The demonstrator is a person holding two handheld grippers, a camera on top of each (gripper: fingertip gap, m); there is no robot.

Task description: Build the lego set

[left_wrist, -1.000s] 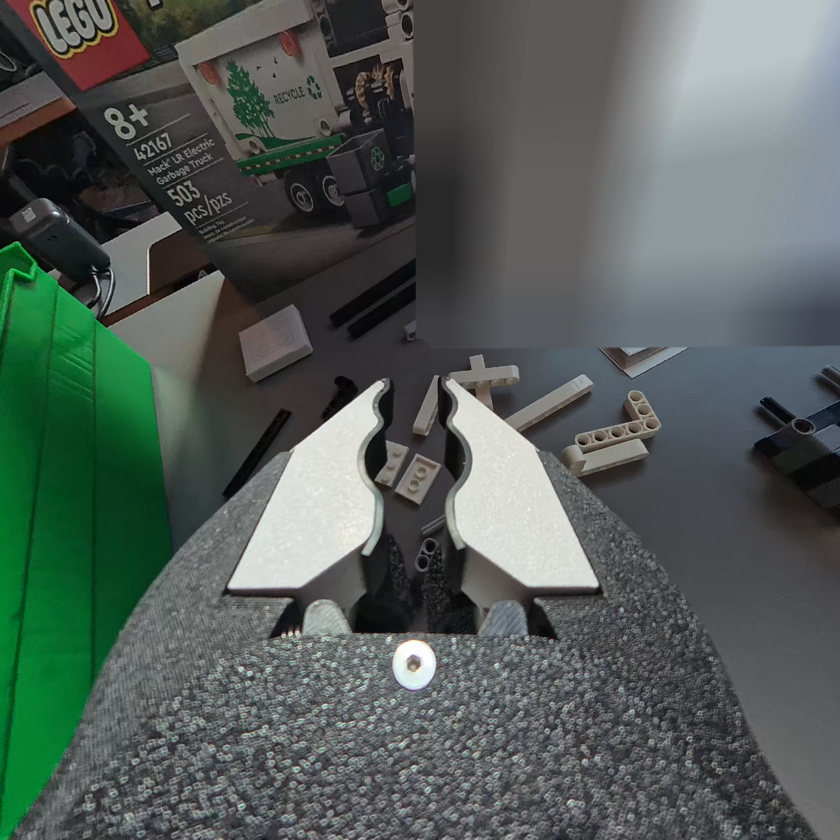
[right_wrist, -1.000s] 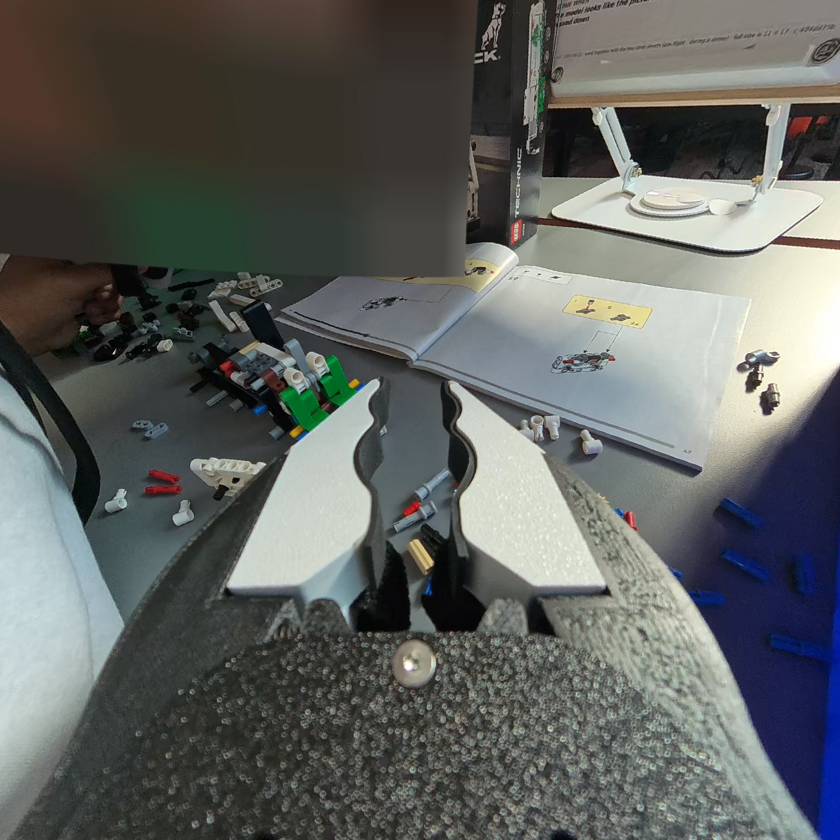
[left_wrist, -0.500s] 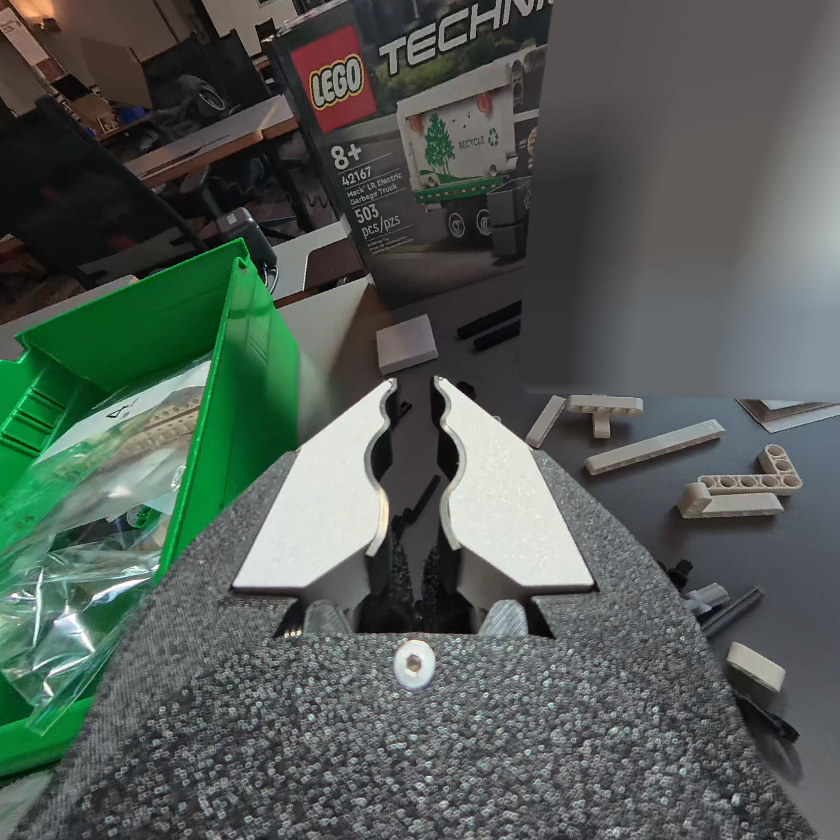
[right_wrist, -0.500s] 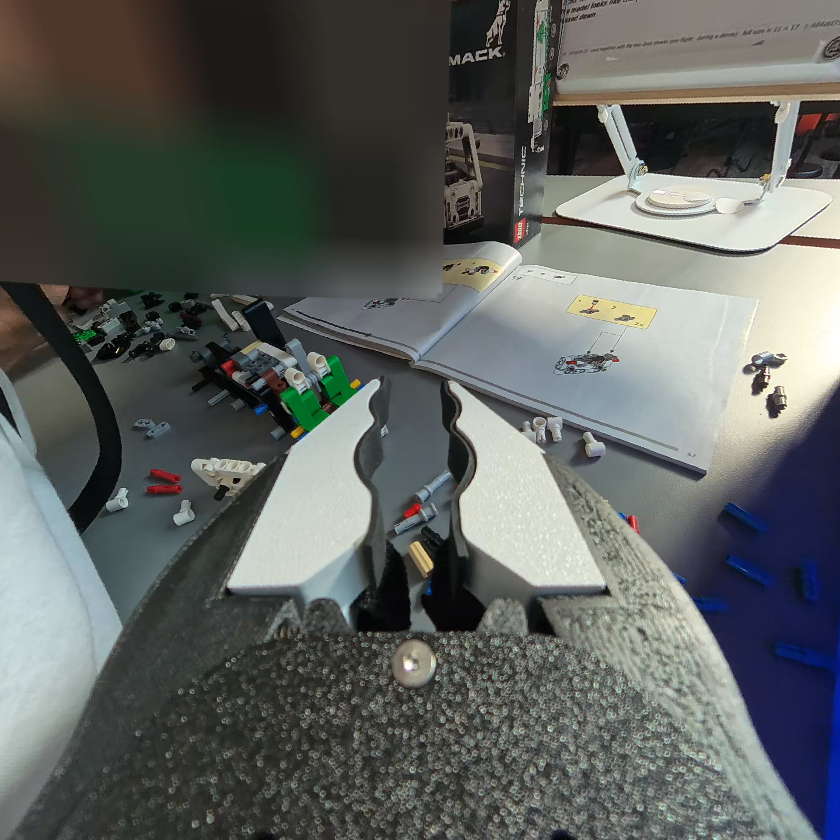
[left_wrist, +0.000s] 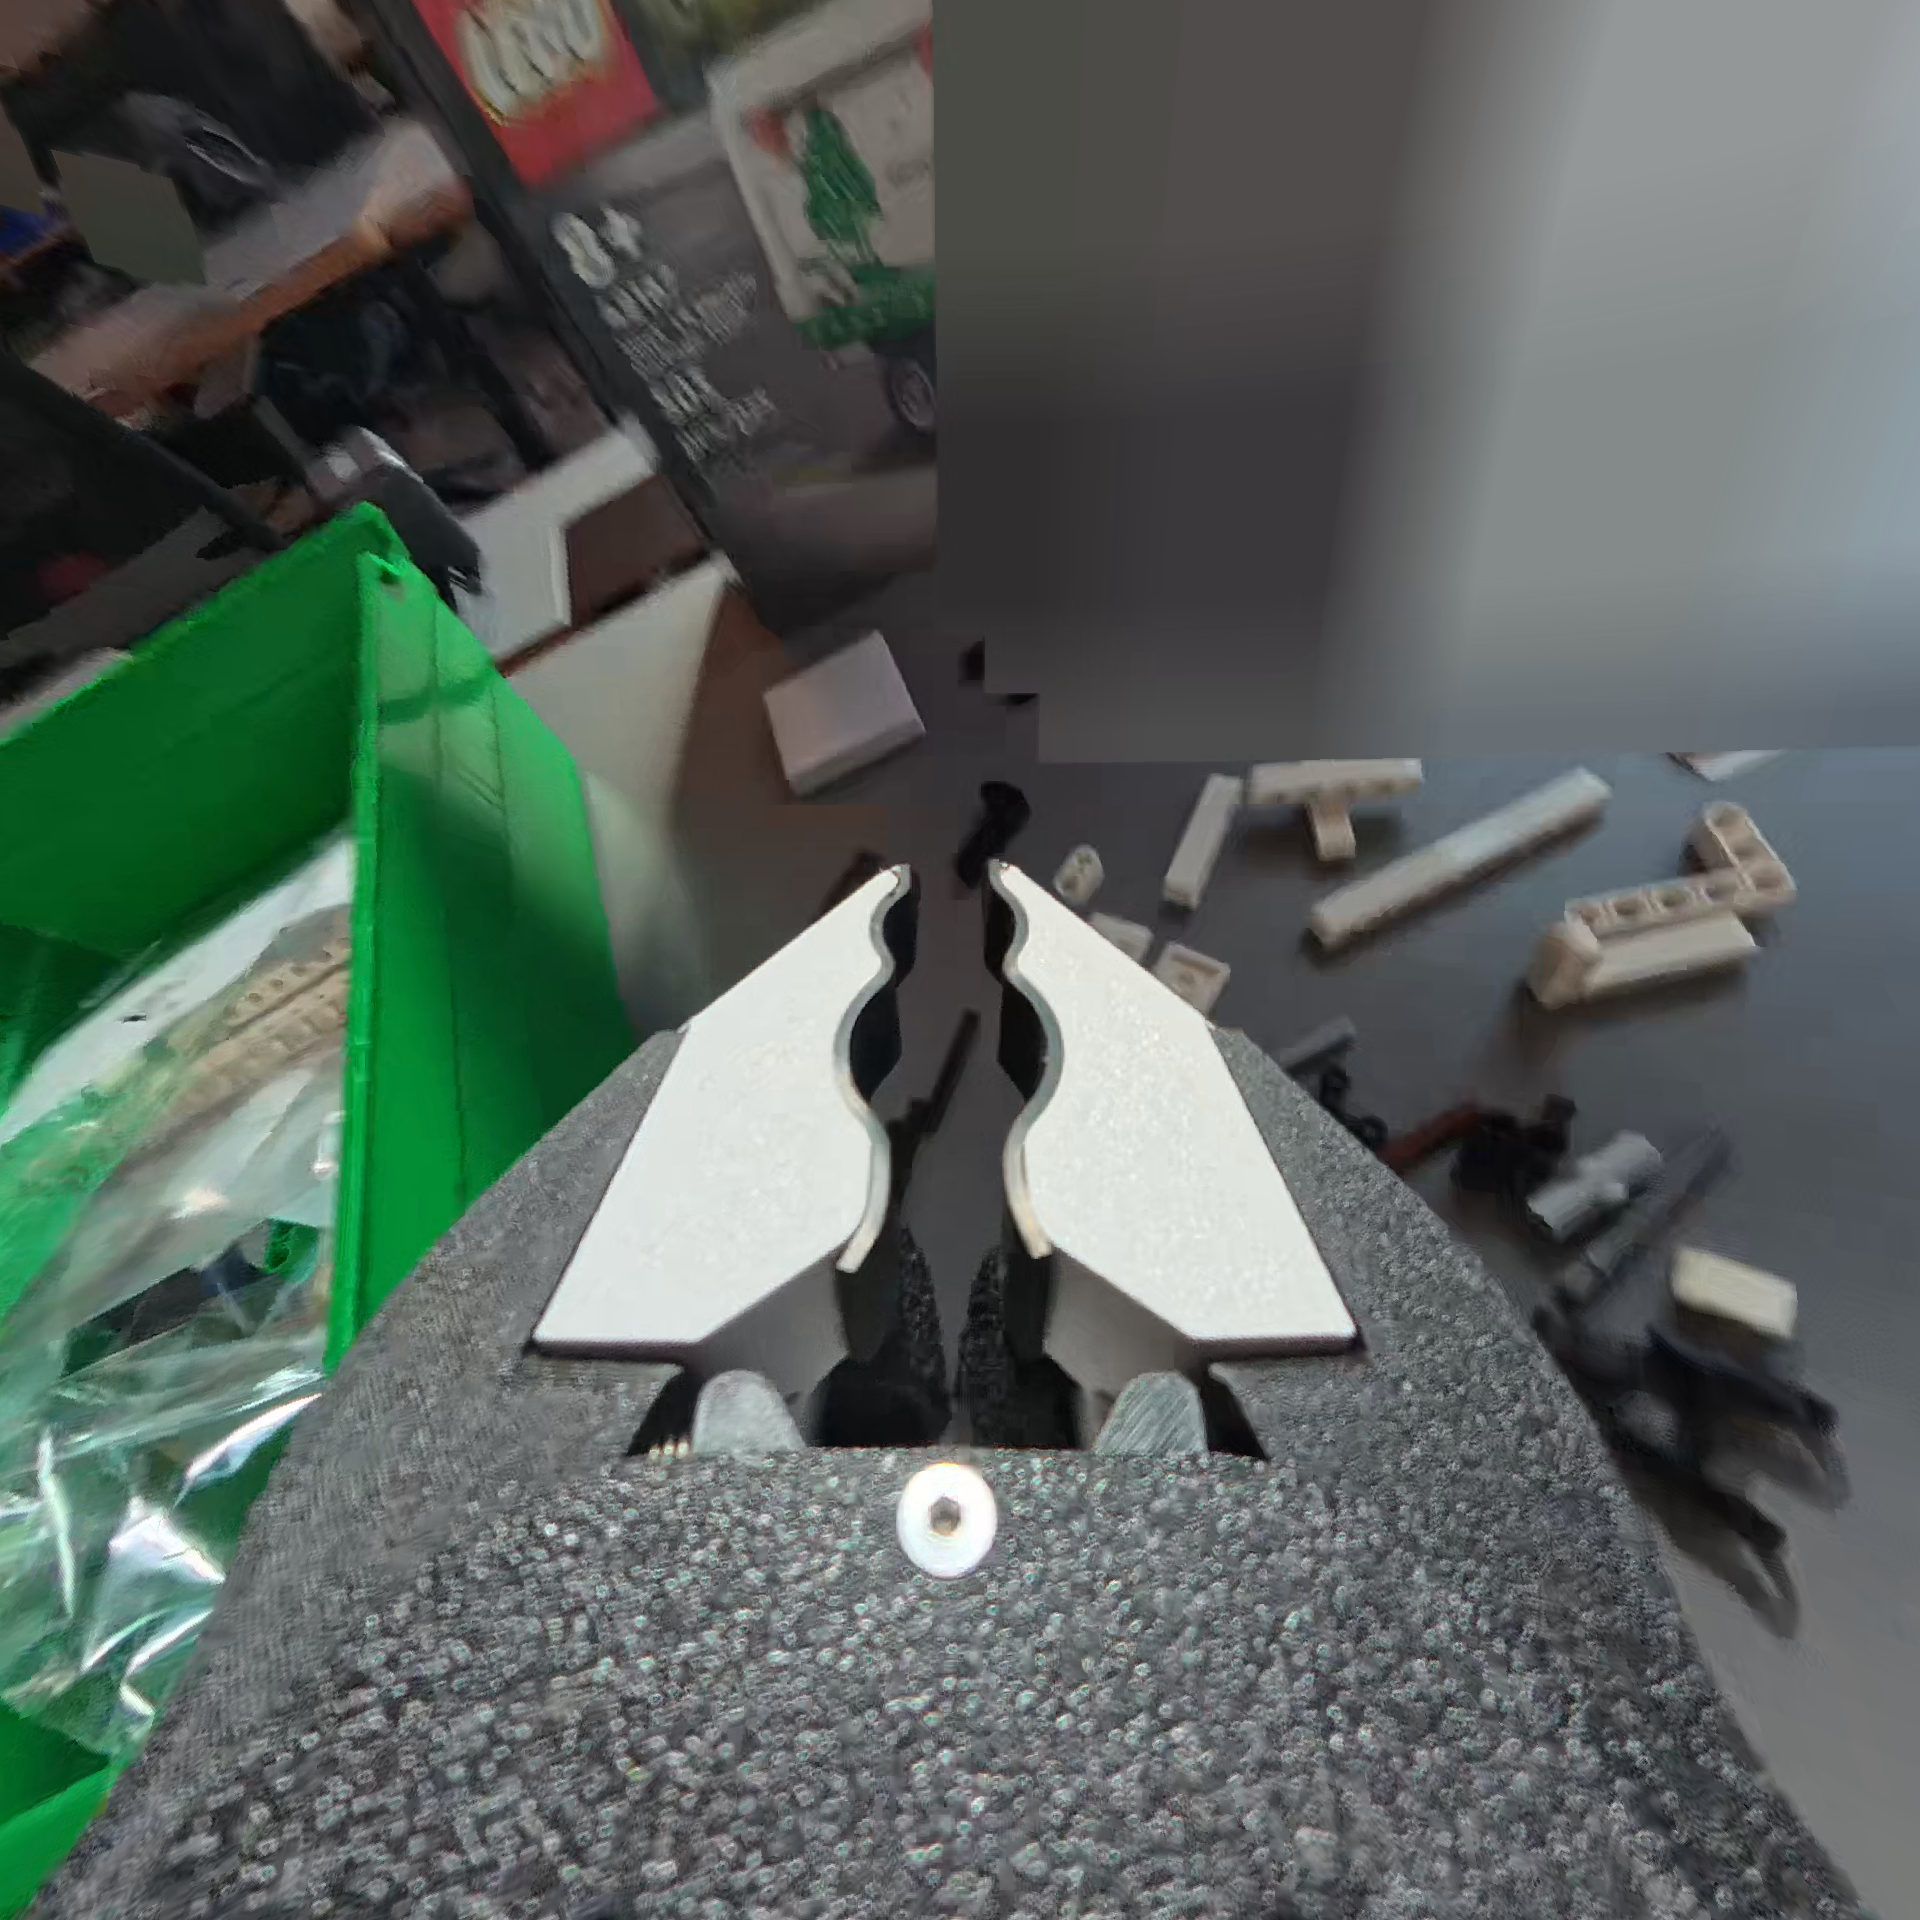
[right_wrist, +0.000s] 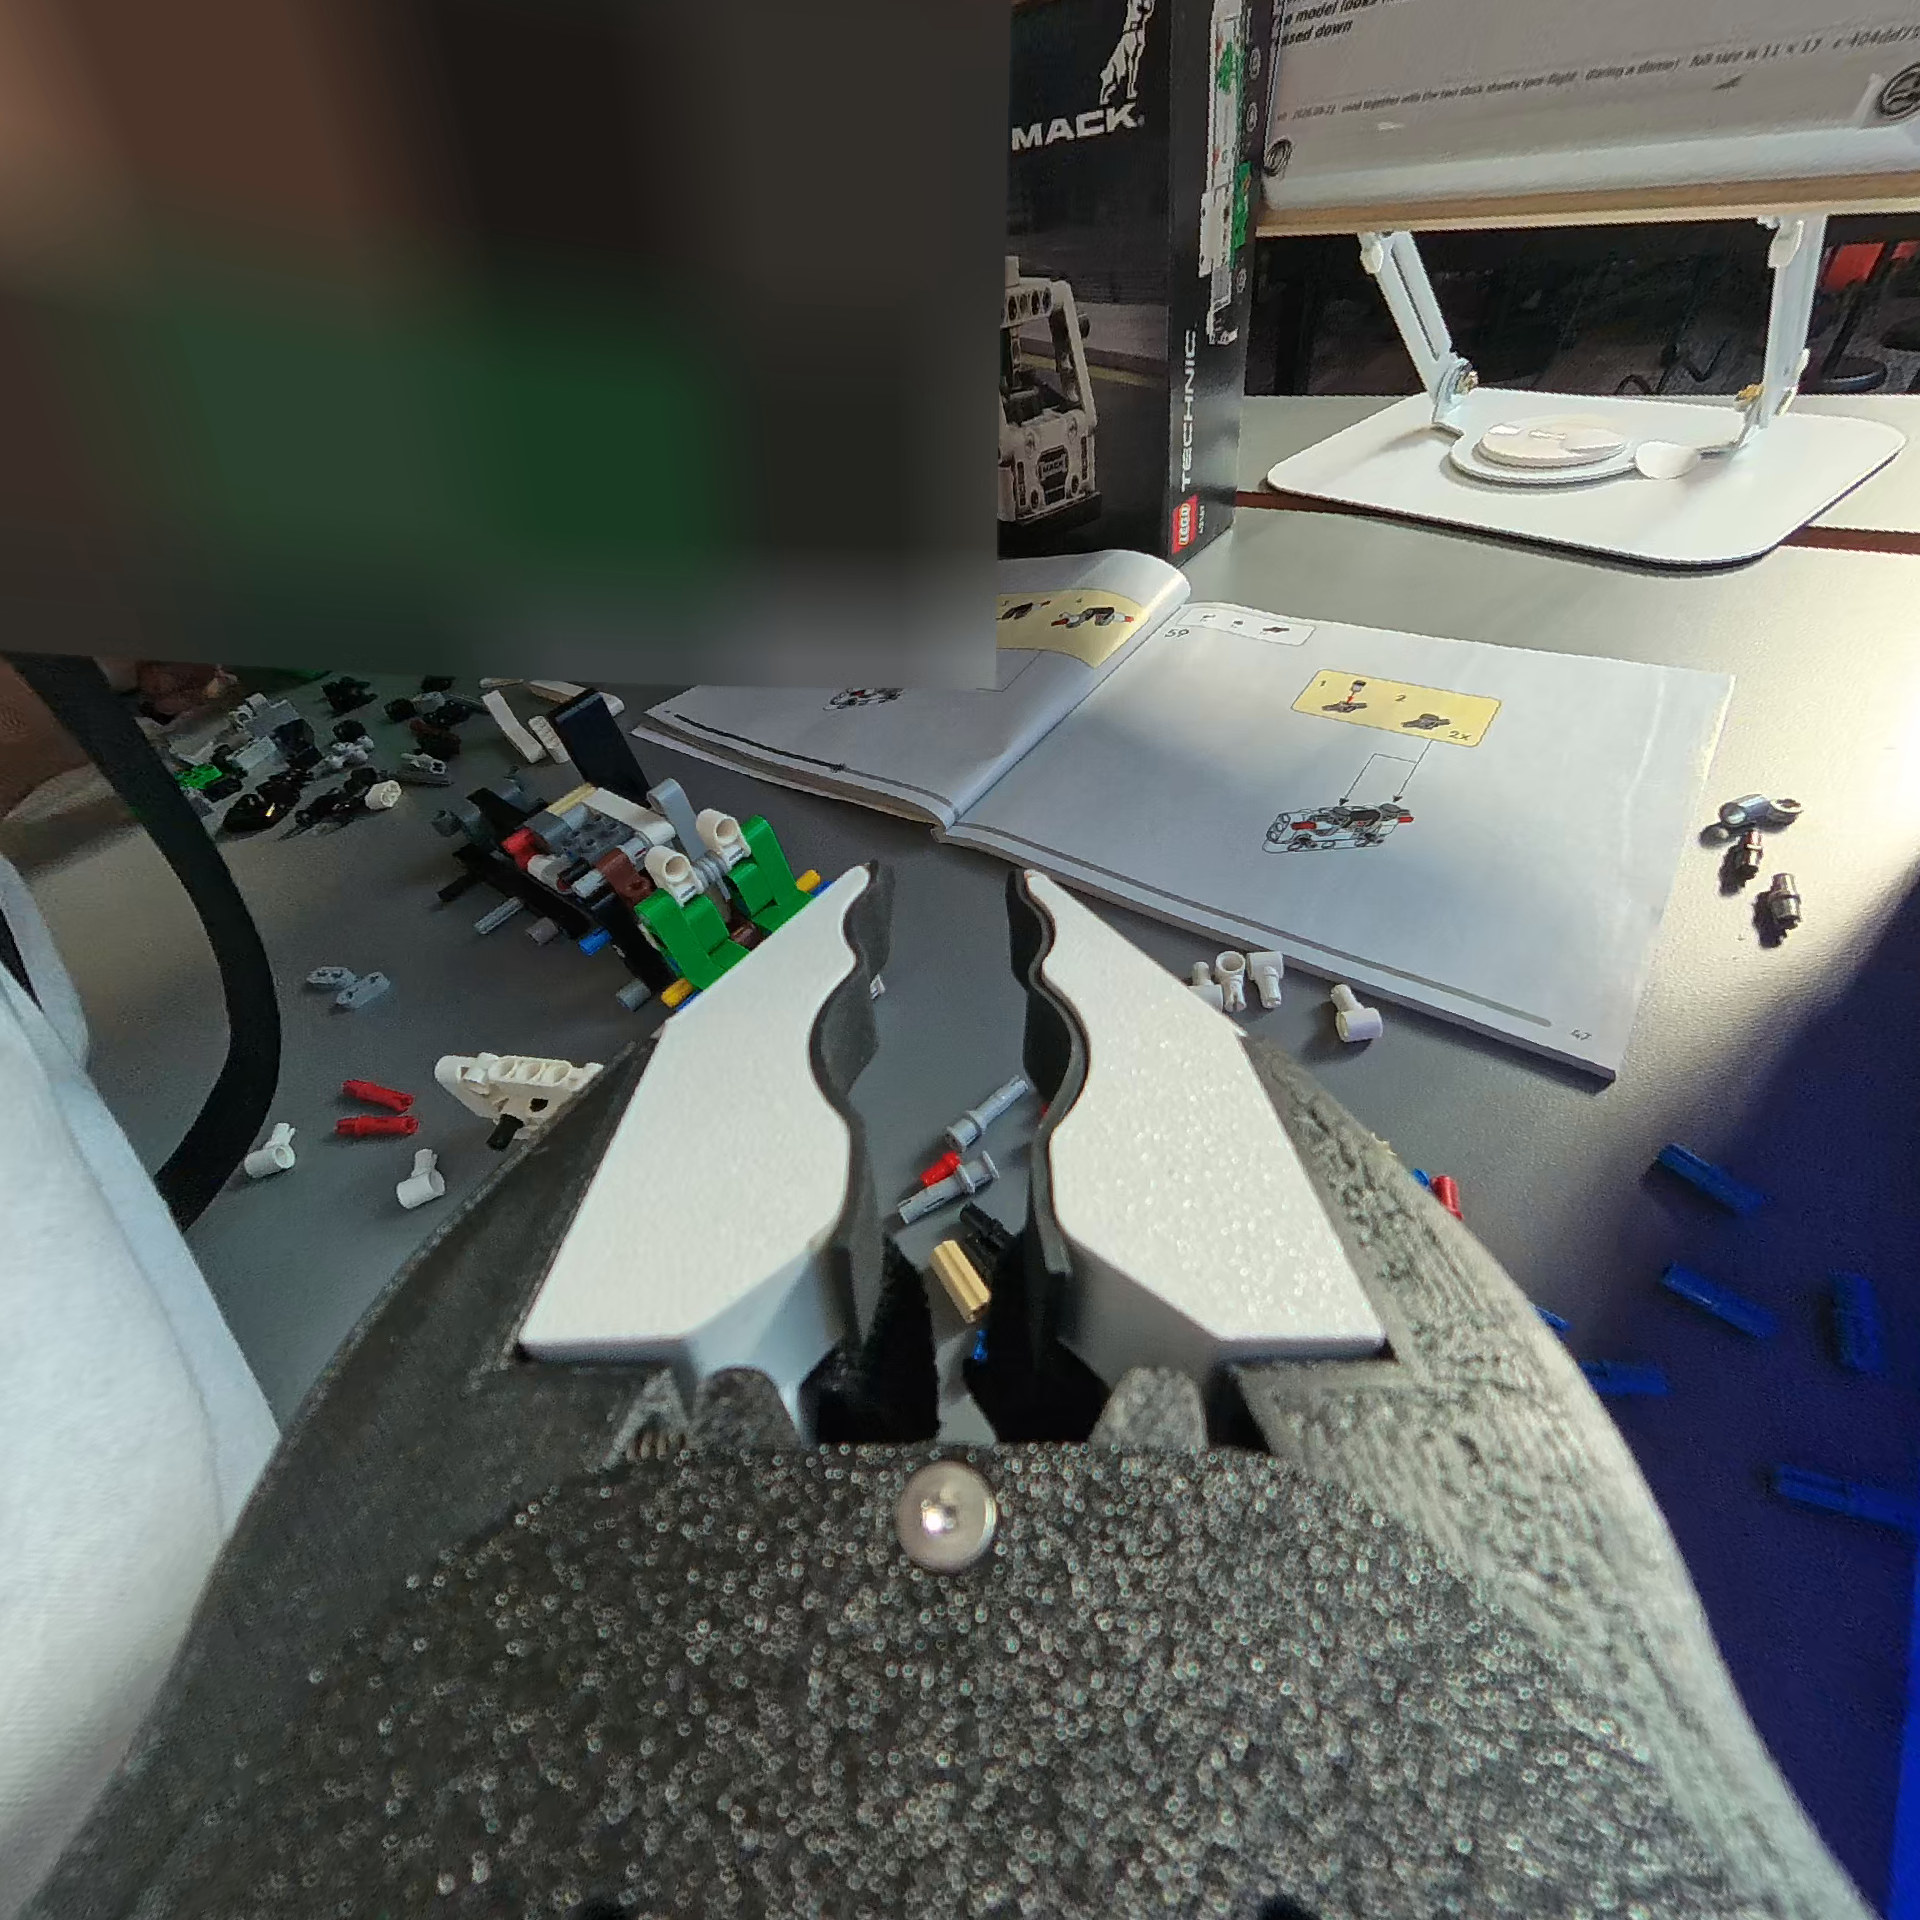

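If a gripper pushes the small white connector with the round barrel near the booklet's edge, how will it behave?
The white connector looks like stiff plastic and probably very light. Its round barrel lies on the smooth grey table, so a push would likely roll or skid it toward the open booklet.

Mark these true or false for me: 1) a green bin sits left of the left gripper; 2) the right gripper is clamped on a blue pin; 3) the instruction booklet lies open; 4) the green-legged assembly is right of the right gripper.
1) True: the green bin stands left of the left gripper.
2) False: the right gripper holds nothing; its jaws are apart, and blue pins lie on the table to its right.
3) True: the instruction booklet lies open.
4) False: the green-legged assembly sits left of it.
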